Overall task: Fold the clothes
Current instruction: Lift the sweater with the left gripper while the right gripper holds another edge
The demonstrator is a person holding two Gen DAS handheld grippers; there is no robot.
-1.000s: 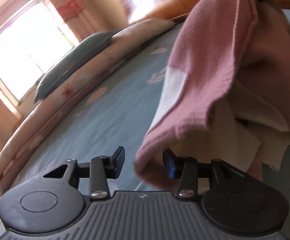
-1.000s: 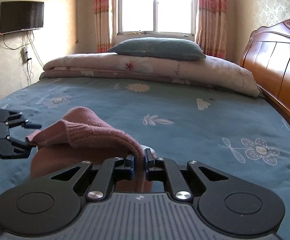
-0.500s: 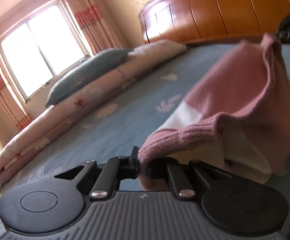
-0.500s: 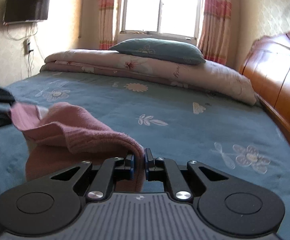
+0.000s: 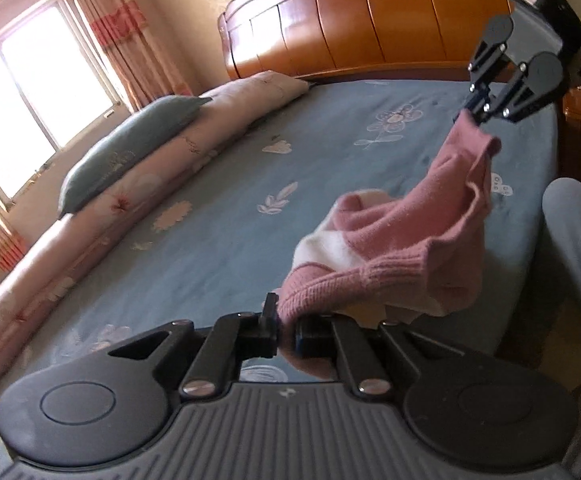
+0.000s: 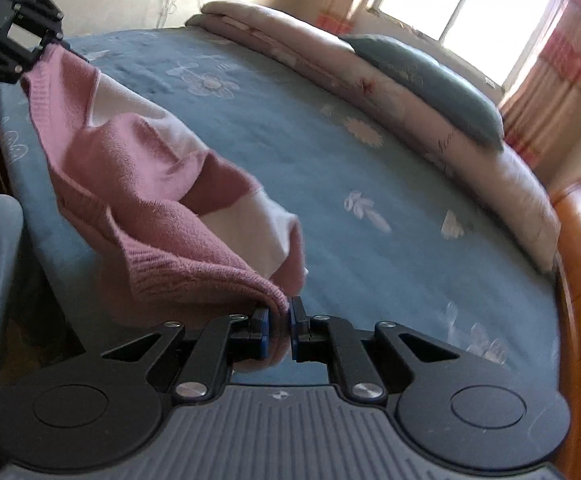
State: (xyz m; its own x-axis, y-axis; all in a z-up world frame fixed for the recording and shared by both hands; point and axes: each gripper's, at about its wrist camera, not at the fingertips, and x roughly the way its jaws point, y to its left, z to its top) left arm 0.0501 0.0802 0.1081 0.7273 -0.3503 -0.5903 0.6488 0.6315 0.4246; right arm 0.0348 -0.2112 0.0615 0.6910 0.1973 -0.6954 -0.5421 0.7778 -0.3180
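Observation:
A pink and cream knitted sweater (image 5: 402,240) hangs stretched between my two grippers above the near edge of the bed. My left gripper (image 5: 287,330) is shut on one ribbed pink edge of it. My right gripper (image 6: 279,324) is shut on another pink edge of the sweater (image 6: 150,200). In the left wrist view the right gripper (image 5: 476,114) shows at the upper right, pinching a corner of the cloth. The left gripper (image 6: 38,54) appears at the upper left of the right wrist view. The sweater sags in the middle, its lower part hidden by folds.
The blue flowered bed sheet (image 5: 218,208) spreads beyond the sweater. A rolled pale quilt (image 6: 430,112) with a teal pillow (image 6: 430,76) lies along the far side. A wooden headboard (image 5: 350,20) stands to one side. A person's grey trouser leg (image 5: 578,248) is beside the bed edge.
Both grippers have swung apart and turned, pulling the sweater out into a longer span. One second ago the left gripper was open beside the cloth; it has since shut on the ribbed edge.

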